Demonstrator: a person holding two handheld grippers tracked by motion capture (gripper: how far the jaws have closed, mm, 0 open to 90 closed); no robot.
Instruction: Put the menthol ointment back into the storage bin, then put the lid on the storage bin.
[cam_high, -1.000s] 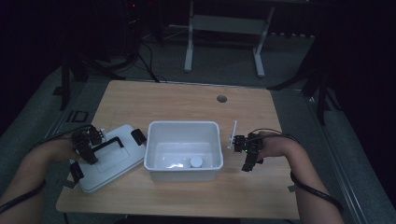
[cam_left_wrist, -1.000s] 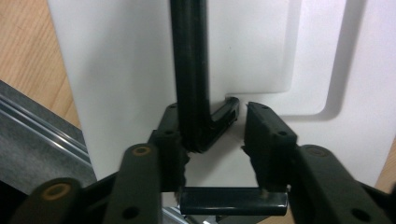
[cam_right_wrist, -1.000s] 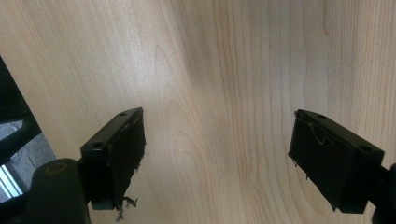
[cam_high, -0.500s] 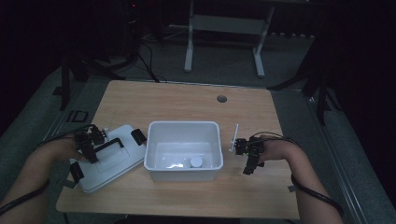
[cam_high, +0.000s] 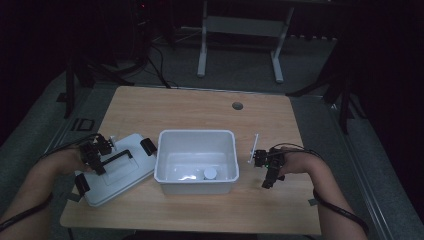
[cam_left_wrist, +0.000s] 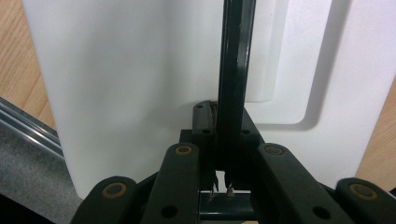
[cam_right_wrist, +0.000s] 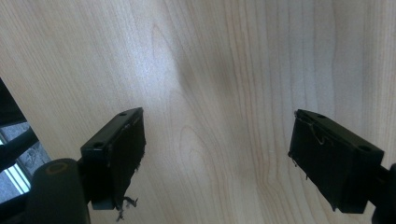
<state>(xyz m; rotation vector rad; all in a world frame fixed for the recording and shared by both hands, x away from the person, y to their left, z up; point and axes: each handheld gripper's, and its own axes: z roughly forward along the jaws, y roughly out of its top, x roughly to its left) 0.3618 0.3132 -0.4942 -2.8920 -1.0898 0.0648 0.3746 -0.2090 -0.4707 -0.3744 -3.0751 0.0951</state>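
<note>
1. Your left gripper (cam_high: 95, 156) has just been closing its jaws, and they now pinch the dark handle (cam_left_wrist: 232, 88) of the white lid (cam_high: 117, 172).
2. Your right gripper (cam_high: 267, 172) sits slightly lower on the table (cam_high: 200, 107) than a second ago.

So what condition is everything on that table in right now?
White plastic lid: off the tub, lying flat on the table.
Lid's black handle: clamped.
Left gripper: just closed, shut on the handle.
White plastic tub: open, upright, a small round white piece inside.
Right gripper: open, empty, over bare wood.
</note>
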